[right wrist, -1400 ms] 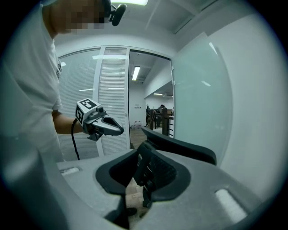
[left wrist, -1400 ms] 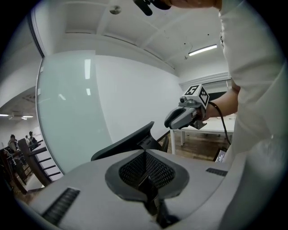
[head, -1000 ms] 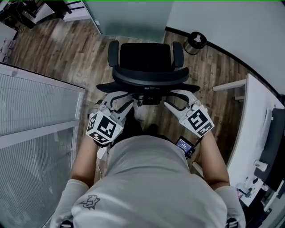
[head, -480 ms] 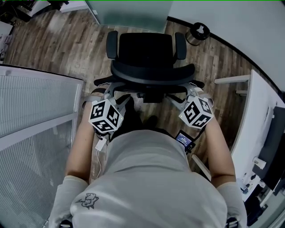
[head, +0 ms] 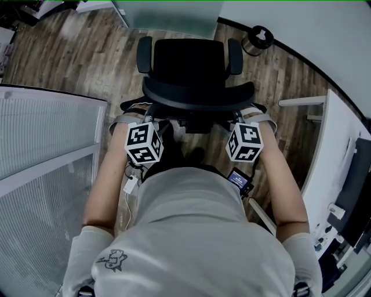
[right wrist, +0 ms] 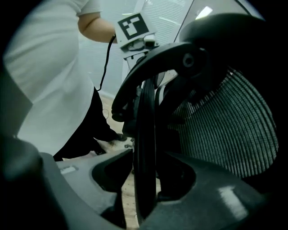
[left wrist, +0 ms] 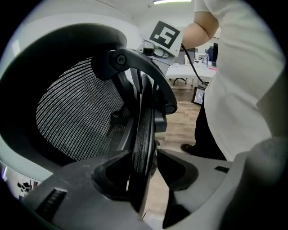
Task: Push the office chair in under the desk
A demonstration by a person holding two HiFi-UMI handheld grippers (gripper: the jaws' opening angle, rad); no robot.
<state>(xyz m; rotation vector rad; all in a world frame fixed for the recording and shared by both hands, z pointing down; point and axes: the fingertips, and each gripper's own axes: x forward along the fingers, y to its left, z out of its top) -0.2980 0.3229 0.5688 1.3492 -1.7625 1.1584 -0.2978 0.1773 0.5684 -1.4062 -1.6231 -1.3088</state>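
The black office chair [head: 188, 61] stands in front of me, seat facing away, its curved backrest top [head: 197, 98] nearest. My left gripper [head: 134, 116] is at the backrest's left edge and my right gripper [head: 255, 115] at its right edge. In the left gripper view the jaws [left wrist: 148, 164] stand wide with the backrest's black rim [left wrist: 145, 121] between them, a gap on one side. In the right gripper view the jaws [right wrist: 146, 166] are opening, with the rim [right wrist: 147, 112] between them and gaps on both sides. Mesh [left wrist: 76, 121] fills the backrest.
A ribbed glass partition [head: 46, 145] runs close along the left. A white desk [head: 342, 151] with gear stands at the right, and a small round bin [head: 258, 39] sits by the wall beyond the chair. A pale panel [head: 168, 17] lies ahead of the seat on the wooden floor.
Both grippers have moved forward from behind the chair to the backrest's two side edges and turned inward, so the rim now lies between each pair of jaws.
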